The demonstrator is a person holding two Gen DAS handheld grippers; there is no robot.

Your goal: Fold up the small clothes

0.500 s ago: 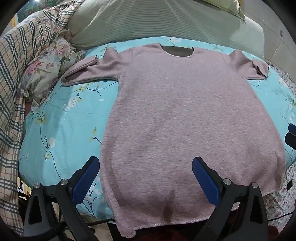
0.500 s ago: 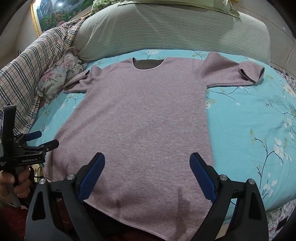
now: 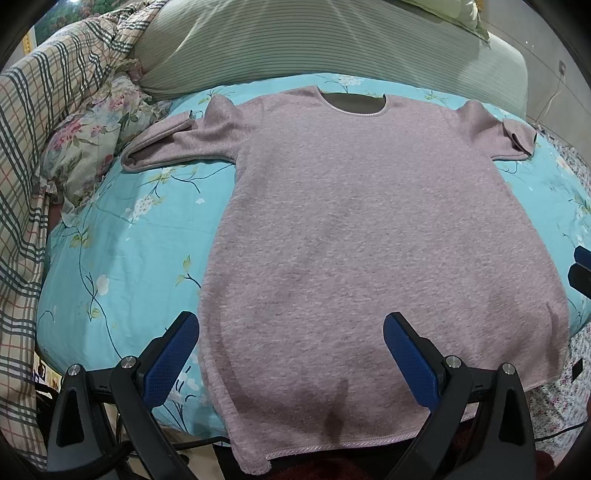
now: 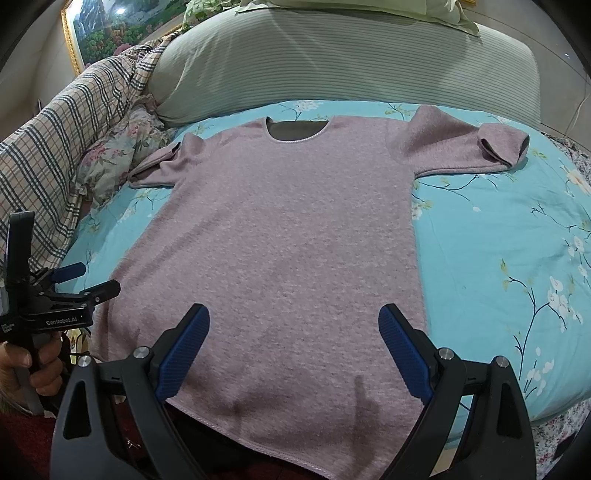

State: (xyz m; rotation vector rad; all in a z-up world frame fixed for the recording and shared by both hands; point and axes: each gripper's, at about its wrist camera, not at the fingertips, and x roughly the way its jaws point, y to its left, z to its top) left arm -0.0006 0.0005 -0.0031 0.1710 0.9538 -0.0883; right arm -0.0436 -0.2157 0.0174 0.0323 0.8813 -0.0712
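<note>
A pink knit short-sleeved top (image 3: 369,229) lies flat and face up on the turquoise floral sheet (image 3: 122,254), neckline away from me, hem hanging over the near bed edge. It also shows in the right wrist view (image 4: 280,251). My left gripper (image 3: 291,354) is open and empty above the hem's left part. My right gripper (image 4: 293,347) is open and empty above the hem's right part. The left gripper (image 4: 85,278) also shows at the left edge of the right wrist view, held by a hand.
A green striped bolster (image 4: 332,62) lies behind the top. A plaid blanket (image 3: 44,122) and a floral pillow (image 3: 88,147) are piled at the left. The turquoise sheet (image 4: 498,240) spreads to the right of the top. A framed picture (image 4: 110,29) hangs at the back left.
Both views have shifted very slightly; the top has not moved and both grippers stay open.
</note>
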